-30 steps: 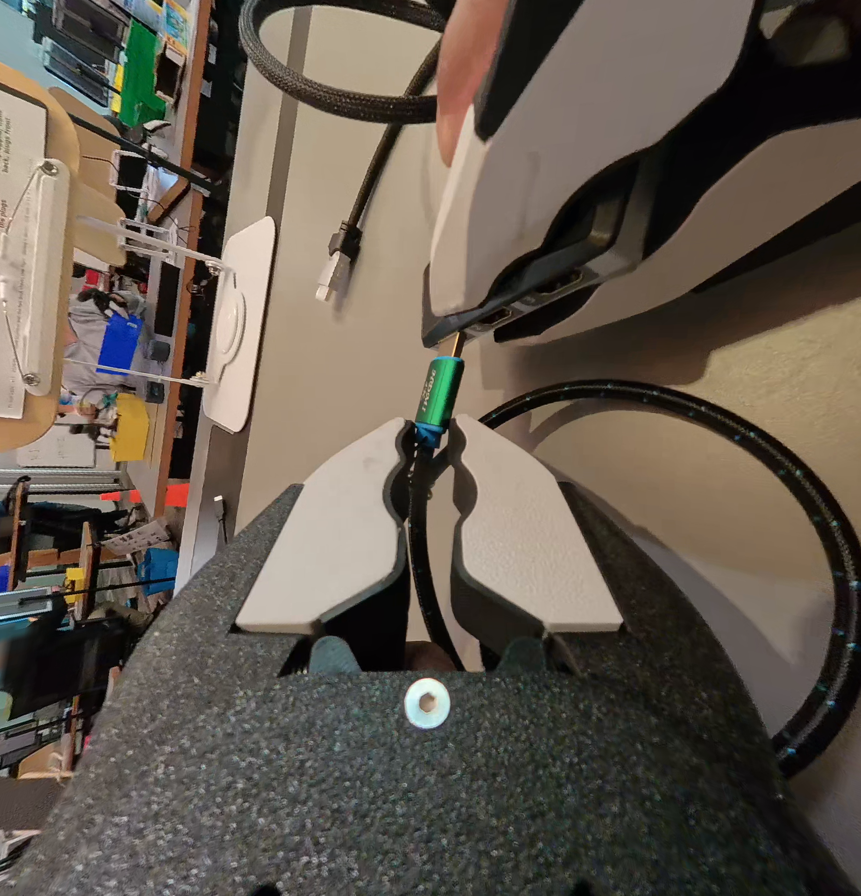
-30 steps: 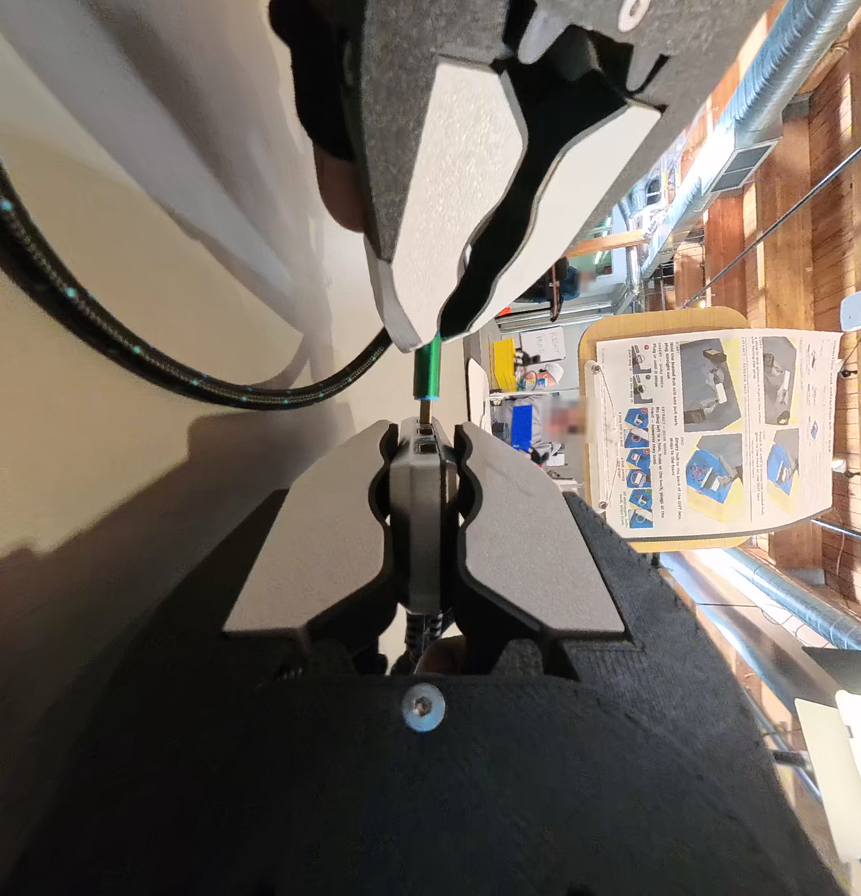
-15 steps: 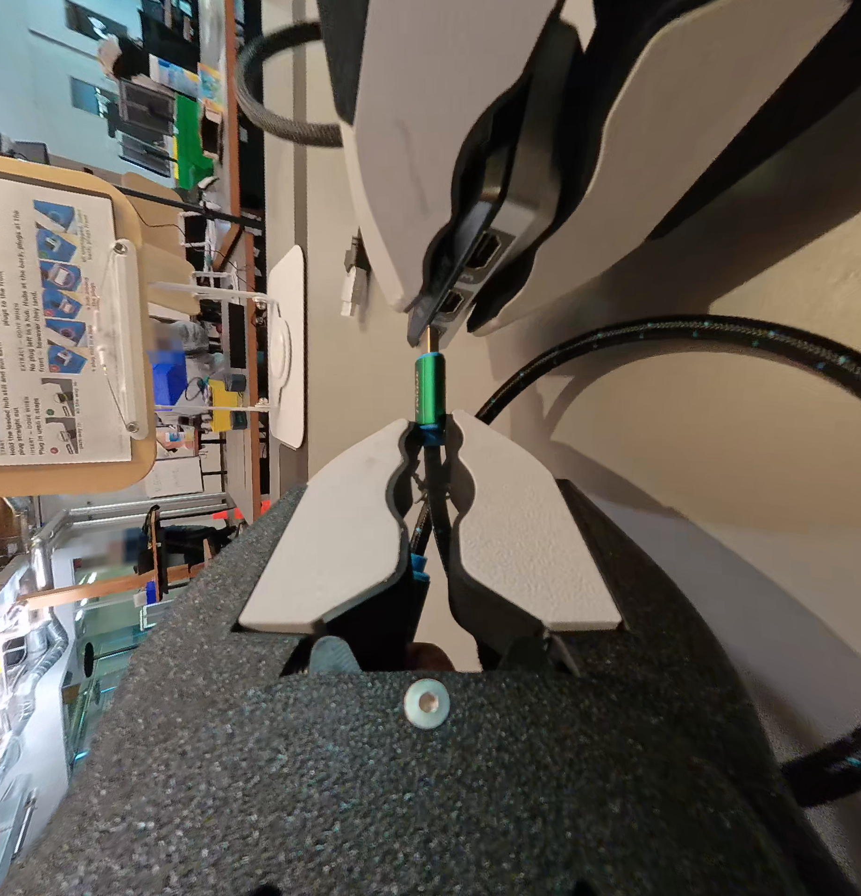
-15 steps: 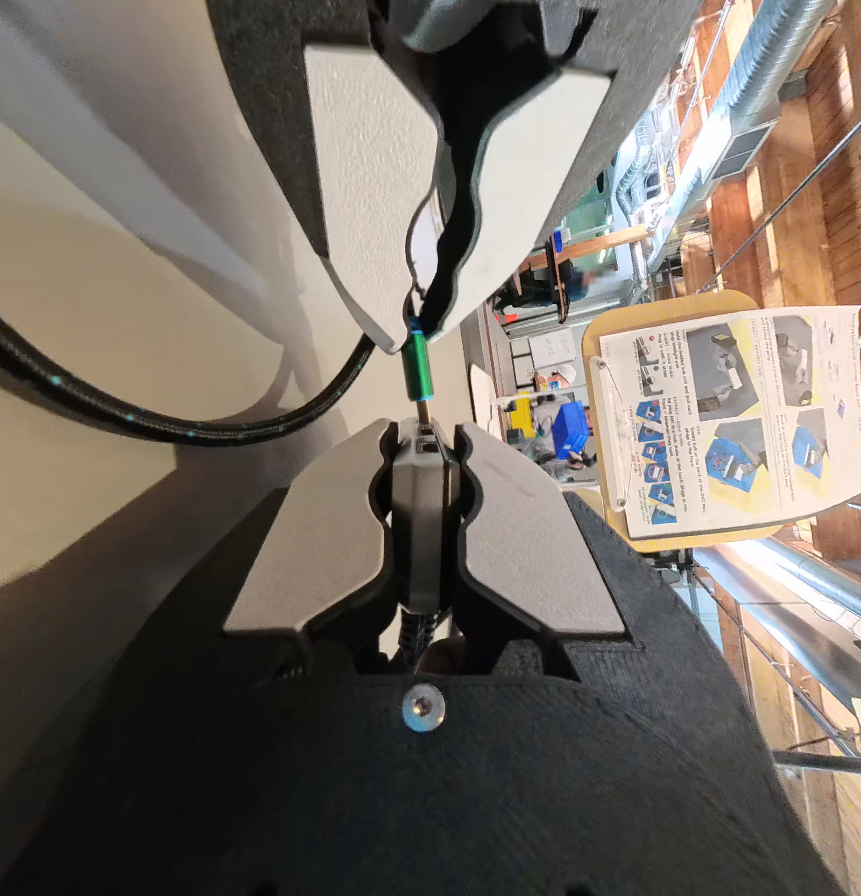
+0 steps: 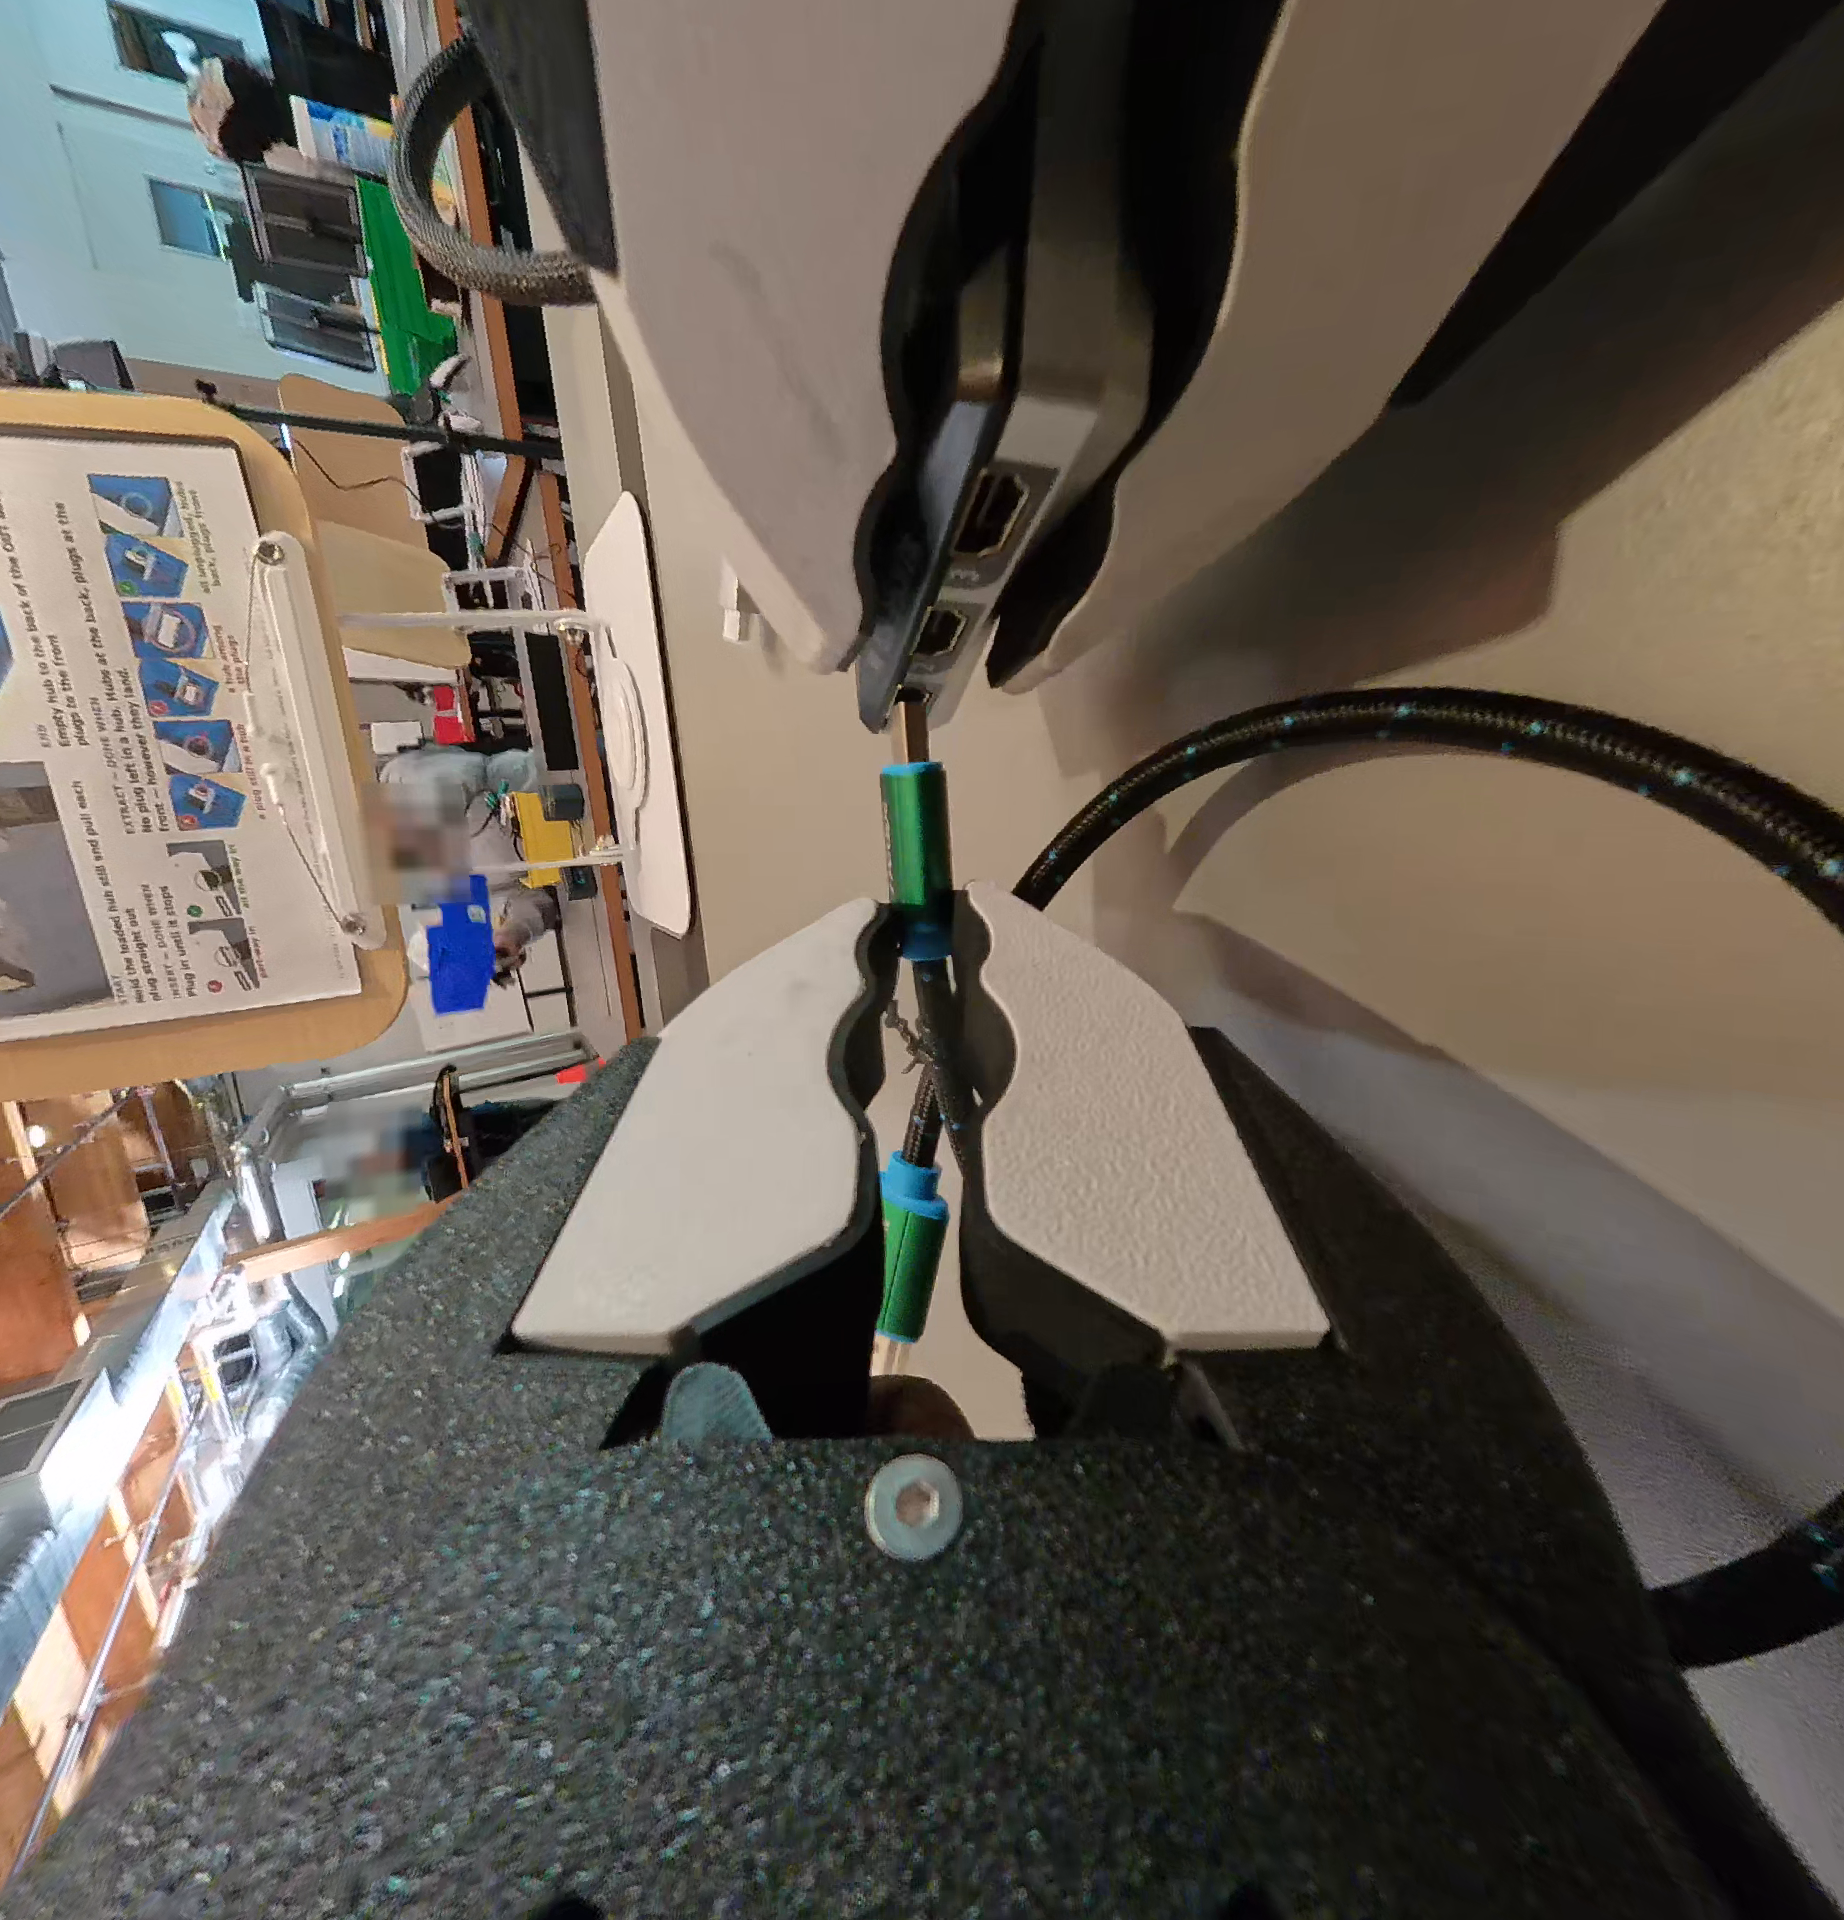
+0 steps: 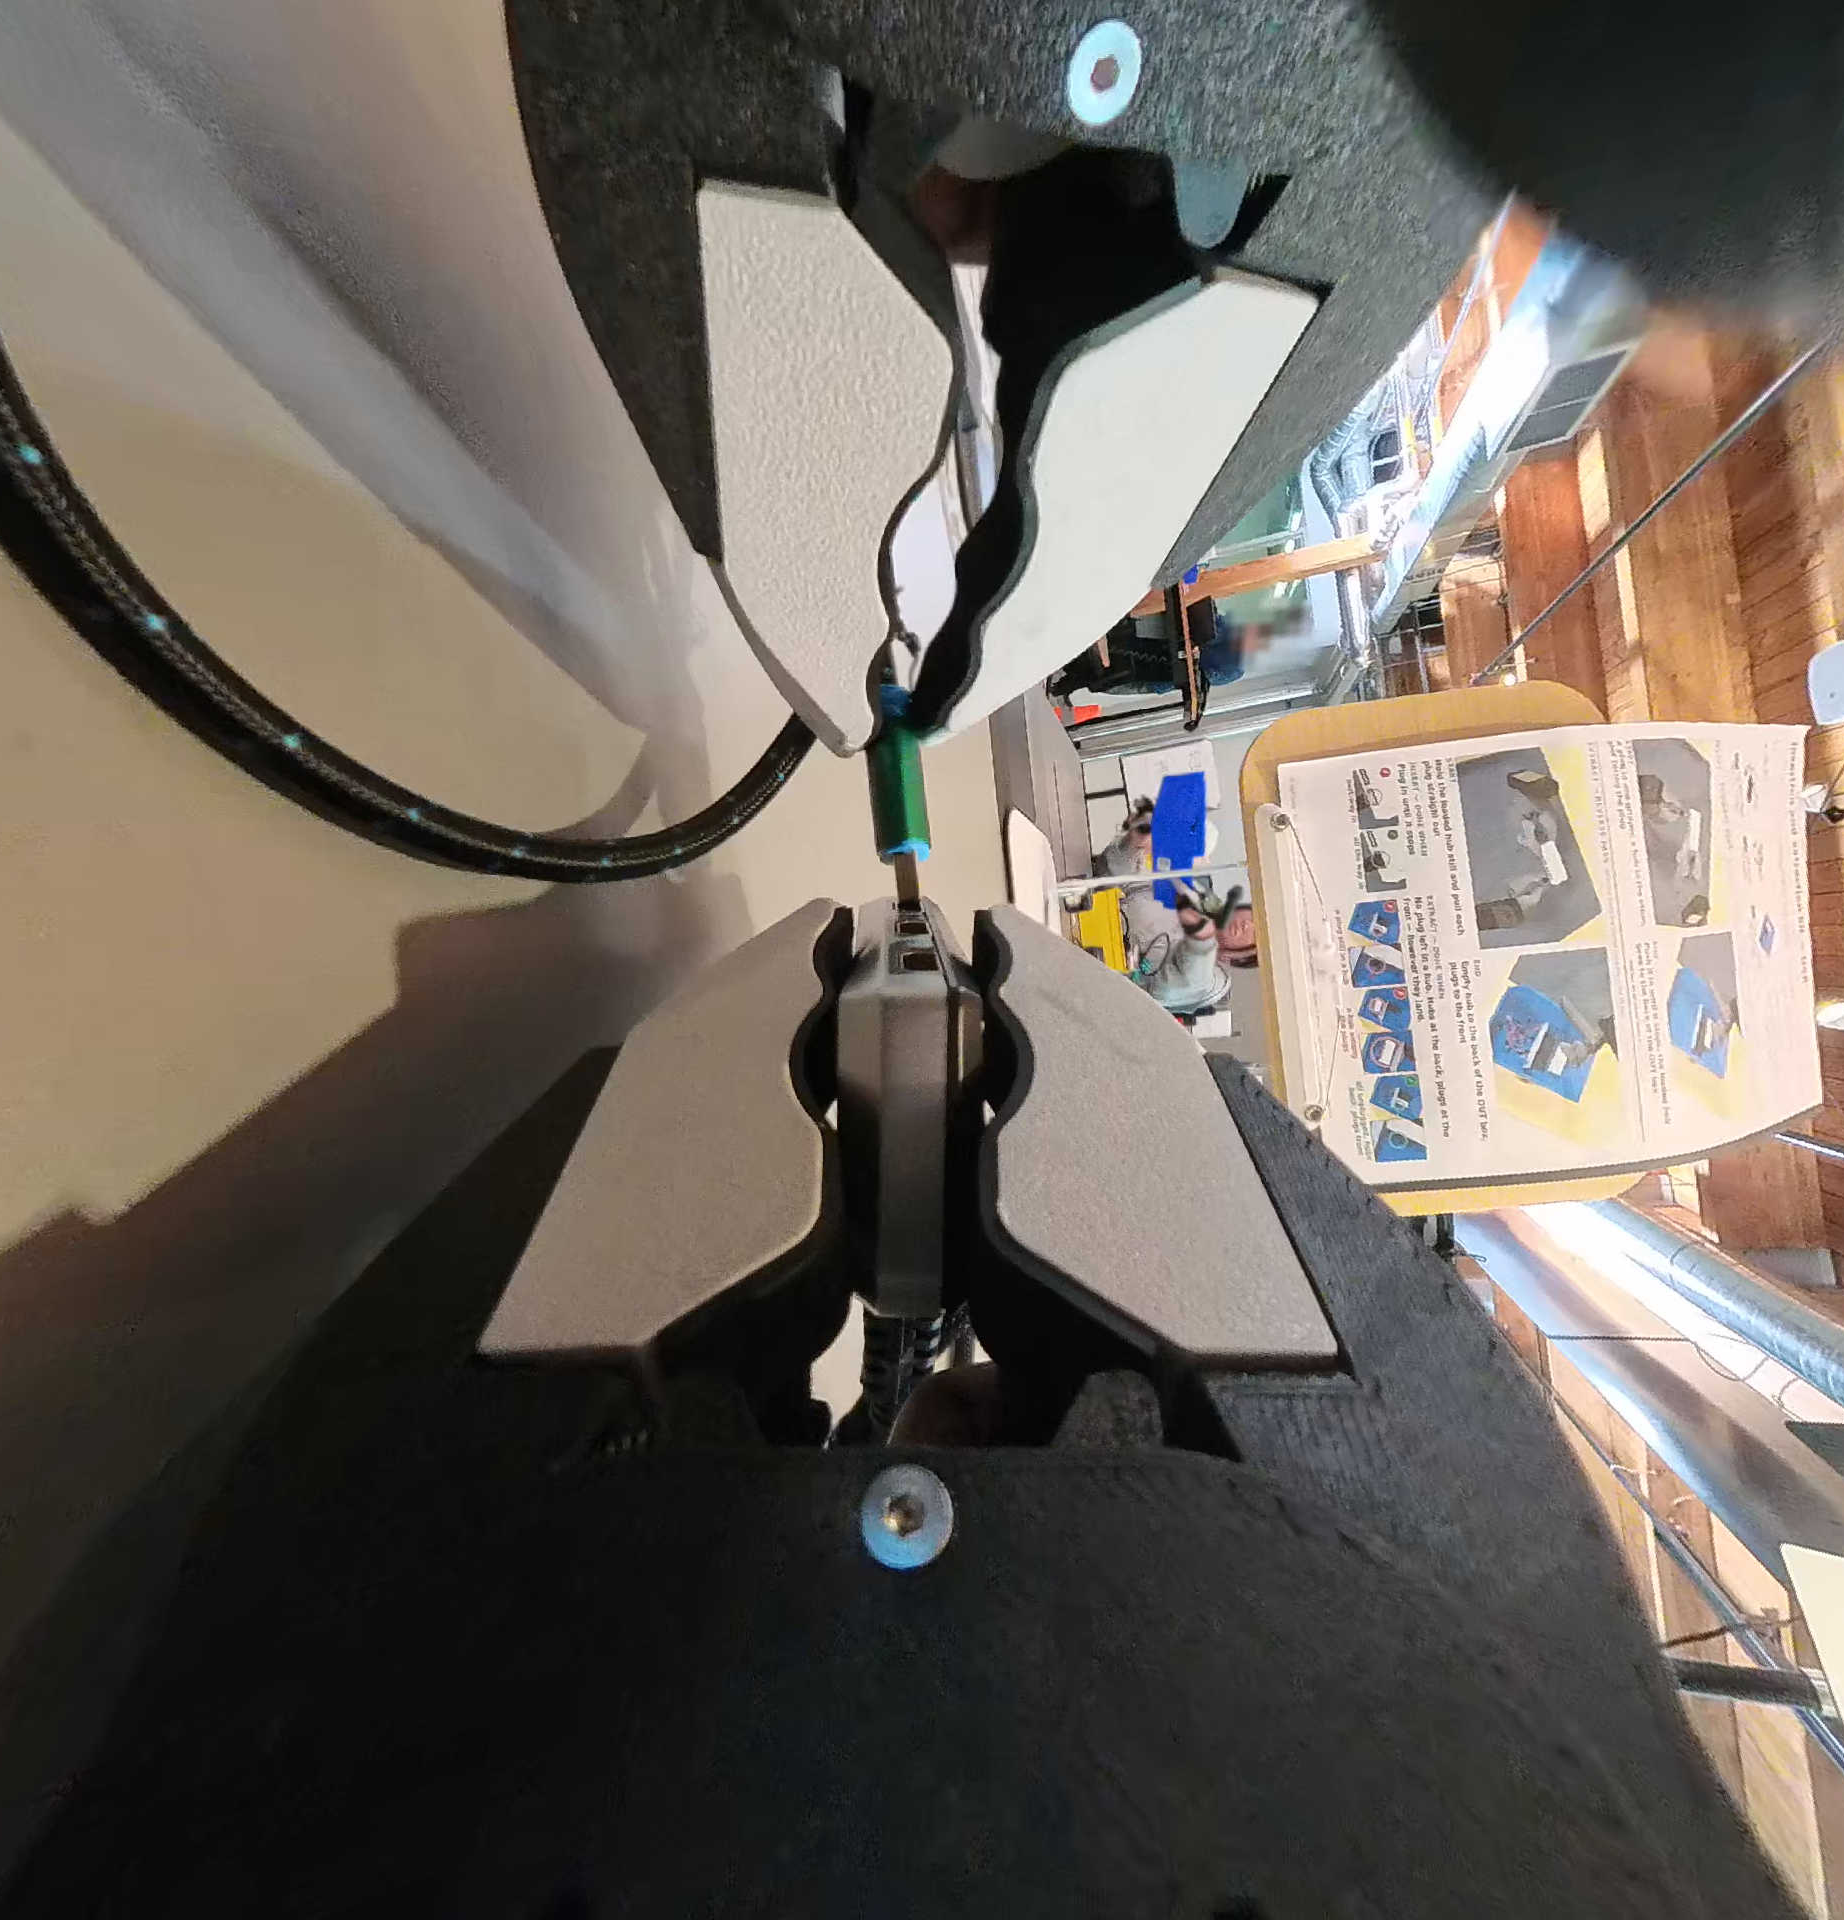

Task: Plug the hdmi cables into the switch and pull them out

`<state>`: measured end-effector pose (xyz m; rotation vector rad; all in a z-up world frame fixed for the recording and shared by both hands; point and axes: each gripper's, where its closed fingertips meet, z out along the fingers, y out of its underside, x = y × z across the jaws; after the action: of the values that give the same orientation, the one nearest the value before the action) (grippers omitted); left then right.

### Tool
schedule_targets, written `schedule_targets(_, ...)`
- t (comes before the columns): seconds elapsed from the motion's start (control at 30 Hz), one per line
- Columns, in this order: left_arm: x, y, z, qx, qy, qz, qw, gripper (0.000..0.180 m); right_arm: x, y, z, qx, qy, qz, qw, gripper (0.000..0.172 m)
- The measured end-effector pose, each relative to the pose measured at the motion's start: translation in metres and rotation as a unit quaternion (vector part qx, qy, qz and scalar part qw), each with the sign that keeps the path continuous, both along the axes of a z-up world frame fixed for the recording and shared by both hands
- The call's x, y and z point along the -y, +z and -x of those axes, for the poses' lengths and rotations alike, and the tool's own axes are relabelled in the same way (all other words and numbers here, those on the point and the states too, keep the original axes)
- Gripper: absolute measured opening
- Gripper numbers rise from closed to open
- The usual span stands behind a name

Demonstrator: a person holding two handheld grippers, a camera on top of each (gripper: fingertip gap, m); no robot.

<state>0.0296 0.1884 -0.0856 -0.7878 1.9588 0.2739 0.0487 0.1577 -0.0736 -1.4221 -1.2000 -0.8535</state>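
My left gripper is shut on the back end of a green plug with blue collars, on a black braided cable. The plug's metal tip sits in an end port of a grey hub. My right gripper is shut on that grey hub, whose ports face the plug. The two grippers face each other tip to tip. The cable's other green plug hangs behind my left fingers.
A beige tabletop lies under both grippers. A wooden board with a printed sheet stands at the table's edge, also in the right wrist view. A white flat stand and another black braided cable lie farther off. There is about 4 cm between the tips of the two grippers.
The two grippers have turned to line up end to end. The green plug has stayed in the left grasp with its tip at the hub's port; the hub has stayed in the right grasp.
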Motion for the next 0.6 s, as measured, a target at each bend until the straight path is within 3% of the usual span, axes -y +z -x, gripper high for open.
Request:
schedule_targets(0.3,0.0062,-0.0046,-0.0008,0.013,-0.037,0.043,0.998,0.01,0.0022,-0.0063,0.0007,-0.01,0.027,0.015,0.999,0.022)
schedule_targets(0.6,0.0085,0.0008,-0.0003,-0.011,-0.047,-0.072,0.996,0.009,0.0025,-0.0053,0.001,-0.015,0.018,0.015,1.0,0.021)
